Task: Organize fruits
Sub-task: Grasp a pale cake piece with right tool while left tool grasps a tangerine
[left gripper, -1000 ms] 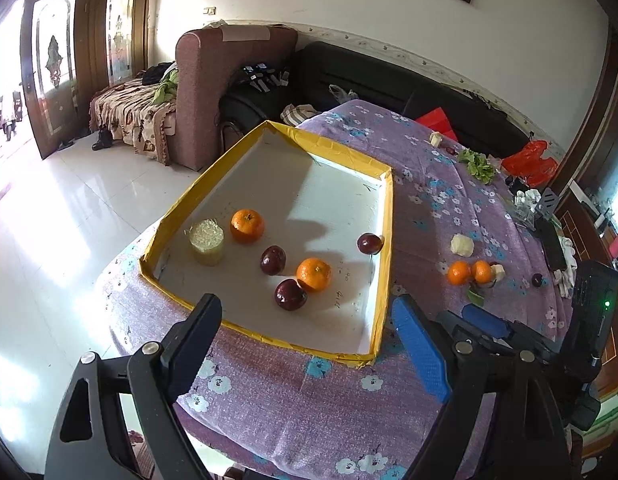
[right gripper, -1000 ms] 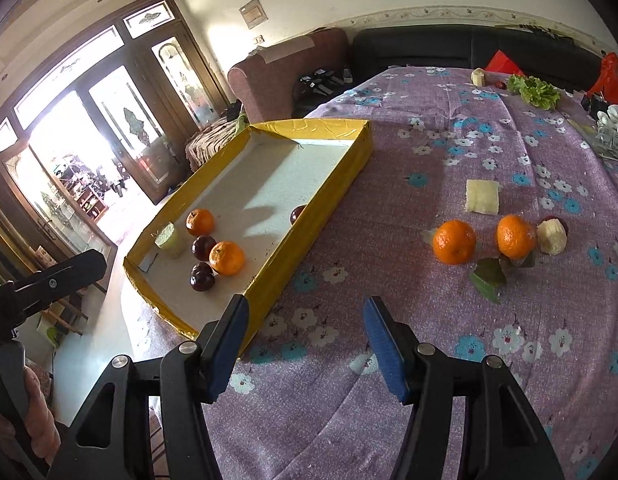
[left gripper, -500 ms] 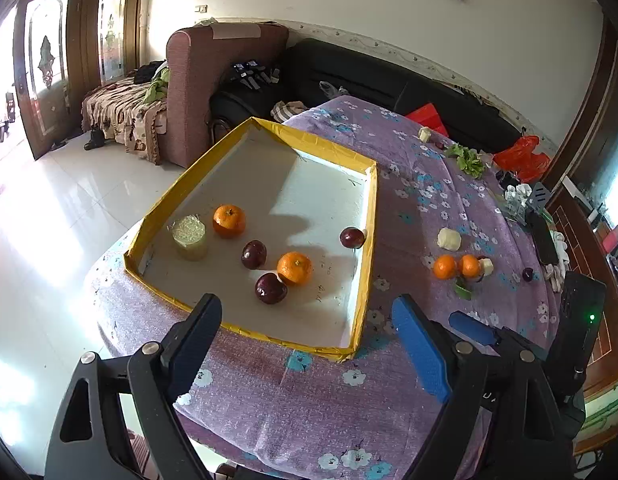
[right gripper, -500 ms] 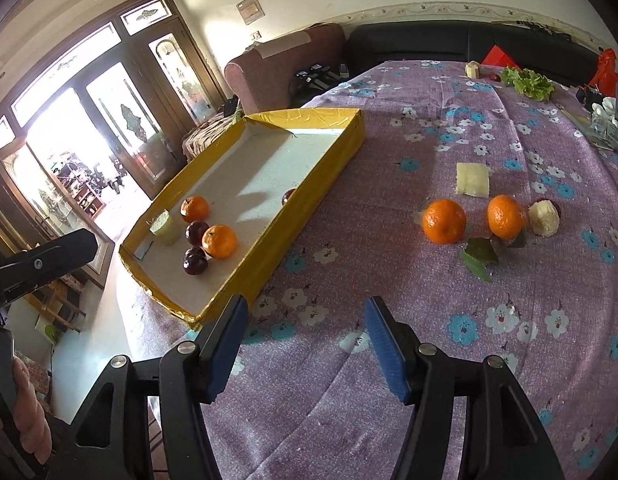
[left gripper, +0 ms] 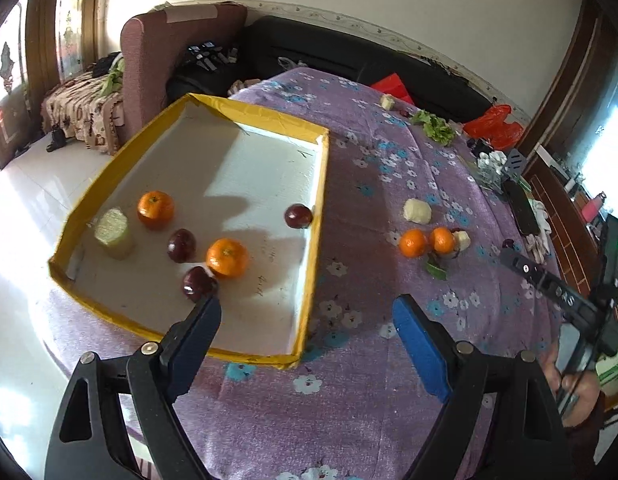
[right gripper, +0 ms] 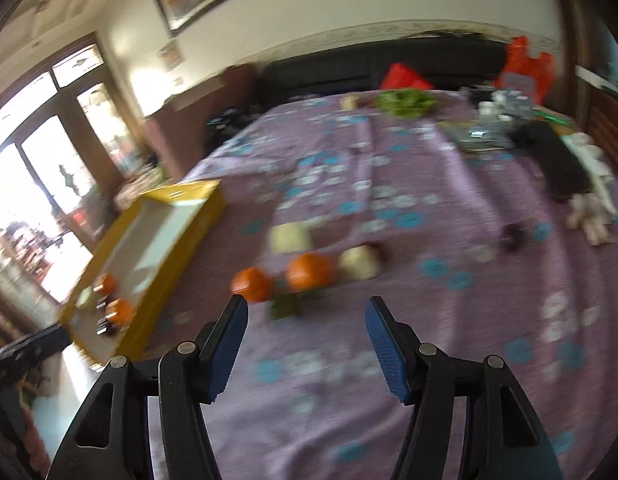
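A yellow-rimmed tray (left gripper: pixel 319 208) on the purple floral cloth holds two oranges (left gripper: pixel 227 258), three dark red fruits (left gripper: pixel 298 216) and a pale green piece (left gripper: pixel 113 234). Two more oranges (left gripper: pixel 413 243) lie on the cloth to its right with pale fruit pieces (left gripper: pixel 417 211). My left gripper (left gripper: pixel 305 316) is open and empty, above the tray's near right corner. My right gripper (right gripper: pixel 305 316) is open and empty, just short of the two oranges (right gripper: pixel 311 272) in its blurred view; the tray (right gripper: pixel 177 228) is at its left.
A small dark fruit (right gripper: pixel 515 236) lies on the cloth further right. Lettuce (left gripper: pixel 437 128), a red bag (left gripper: pixel 495 130), a black remote (left gripper: pixel 521 210) and white clutter sit along the table's far right. A sofa stands behind the table.
The right gripper has swung right and forward toward the two loose oranges; its view is blurred by motion. The left gripper has shifted right along the tray. Both stay open.
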`<control>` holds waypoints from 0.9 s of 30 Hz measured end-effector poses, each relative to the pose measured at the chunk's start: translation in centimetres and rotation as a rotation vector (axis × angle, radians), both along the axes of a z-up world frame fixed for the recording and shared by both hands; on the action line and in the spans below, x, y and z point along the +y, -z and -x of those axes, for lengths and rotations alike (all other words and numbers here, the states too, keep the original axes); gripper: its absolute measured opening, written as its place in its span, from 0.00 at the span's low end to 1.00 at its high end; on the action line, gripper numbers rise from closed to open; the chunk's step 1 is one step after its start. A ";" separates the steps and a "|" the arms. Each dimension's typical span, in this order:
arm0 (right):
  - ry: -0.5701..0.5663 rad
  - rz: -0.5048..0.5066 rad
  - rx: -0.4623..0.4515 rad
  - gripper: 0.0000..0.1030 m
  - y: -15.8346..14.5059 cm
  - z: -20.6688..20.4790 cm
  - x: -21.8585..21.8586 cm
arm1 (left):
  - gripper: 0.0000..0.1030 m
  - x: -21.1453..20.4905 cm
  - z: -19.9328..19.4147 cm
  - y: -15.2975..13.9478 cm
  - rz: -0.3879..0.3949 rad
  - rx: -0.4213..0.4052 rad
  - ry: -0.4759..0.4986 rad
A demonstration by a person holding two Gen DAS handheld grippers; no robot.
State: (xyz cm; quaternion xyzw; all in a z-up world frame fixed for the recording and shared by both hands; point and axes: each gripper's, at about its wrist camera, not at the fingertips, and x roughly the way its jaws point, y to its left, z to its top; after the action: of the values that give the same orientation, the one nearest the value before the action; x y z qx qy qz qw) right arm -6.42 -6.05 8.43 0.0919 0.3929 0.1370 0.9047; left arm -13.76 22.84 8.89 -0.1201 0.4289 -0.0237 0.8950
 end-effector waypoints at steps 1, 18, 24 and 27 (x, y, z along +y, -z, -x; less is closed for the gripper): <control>0.035 0.019 0.015 0.64 0.3 -1.0 -1.2 | 0.85 -0.6 -0.3 0.3 0.009 -0.001 0.034; 0.006 0.071 0.116 0.61 6.0 -9.6 0.0 | 0.76 -8.3 -6.8 2.2 -0.058 0.025 0.228; -0.034 0.032 0.108 0.32 6.0 -9.0 0.3 | 0.76 -11.5 -10.2 3.1 -0.111 -0.007 0.287; -0.027 0.004 0.118 0.32 5.8 -9.0 -0.3 | 0.76 -12.2 -11.9 4.2 -0.114 0.003 0.314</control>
State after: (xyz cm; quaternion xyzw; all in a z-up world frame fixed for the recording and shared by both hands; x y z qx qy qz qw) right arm 2.56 -6.35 2.58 0.0927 0.4470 0.1430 0.8782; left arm -1.90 10.67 4.67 -0.0008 0.4445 -0.1389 0.8850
